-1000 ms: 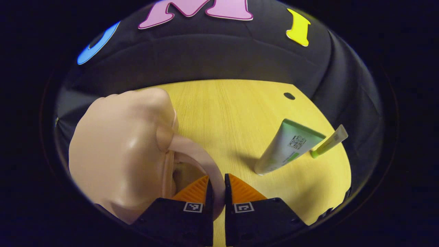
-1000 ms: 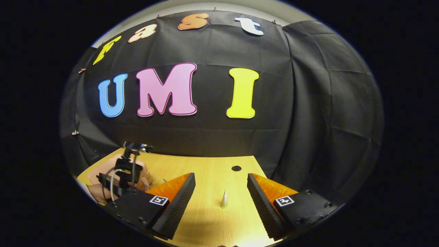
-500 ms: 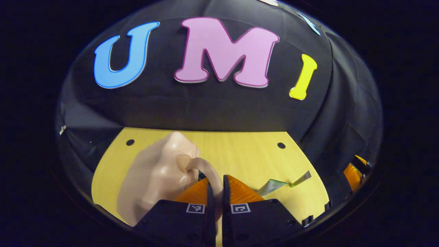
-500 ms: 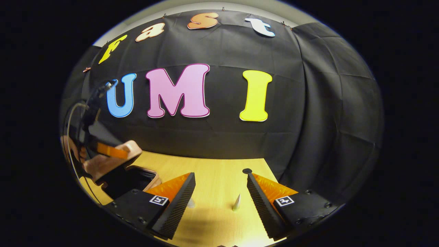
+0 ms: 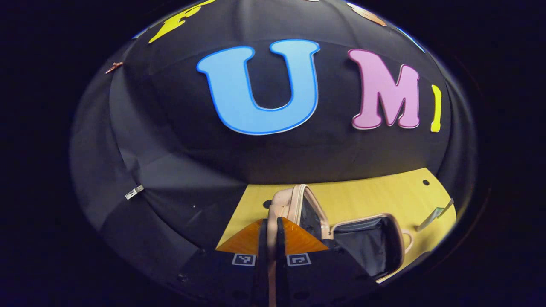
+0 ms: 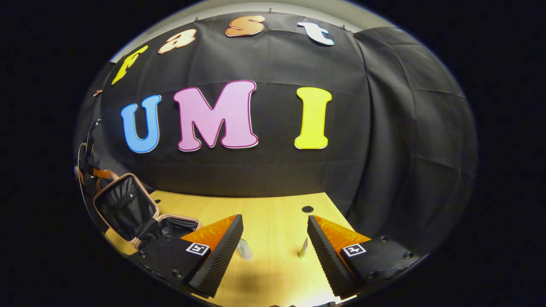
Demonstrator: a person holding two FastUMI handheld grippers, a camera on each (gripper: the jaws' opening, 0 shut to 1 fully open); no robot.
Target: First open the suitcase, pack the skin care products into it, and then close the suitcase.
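The pink suitcase stands open on the wooden table (image 6: 264,209). Its lid (image 5: 293,204) is raised upright, and the black-lined base (image 5: 367,247) lies flat beside it. My left gripper (image 5: 269,232) is shut on a pink strip at the lid's edge. In the right gripper view the lid (image 6: 126,207) leans back at the far left over the base (image 6: 177,222), with the left gripper (image 6: 87,168) behind it. My right gripper (image 6: 275,243) hovers open over the table. A white-green tube (image 6: 244,249) and a thin tube (image 6: 303,248) stand between its fingers, farther off.
The two tubes (image 5: 435,213) show small at the right edge of the left gripper view. The black cloth wall closes the table's far side and right side. Small dark holes (image 6: 307,209) mark the tabletop near the back.
My left gripper has swung the lid up and back from nearly closed to fully upright, baring the black lining. The right gripper has stayed open and barely shifted.
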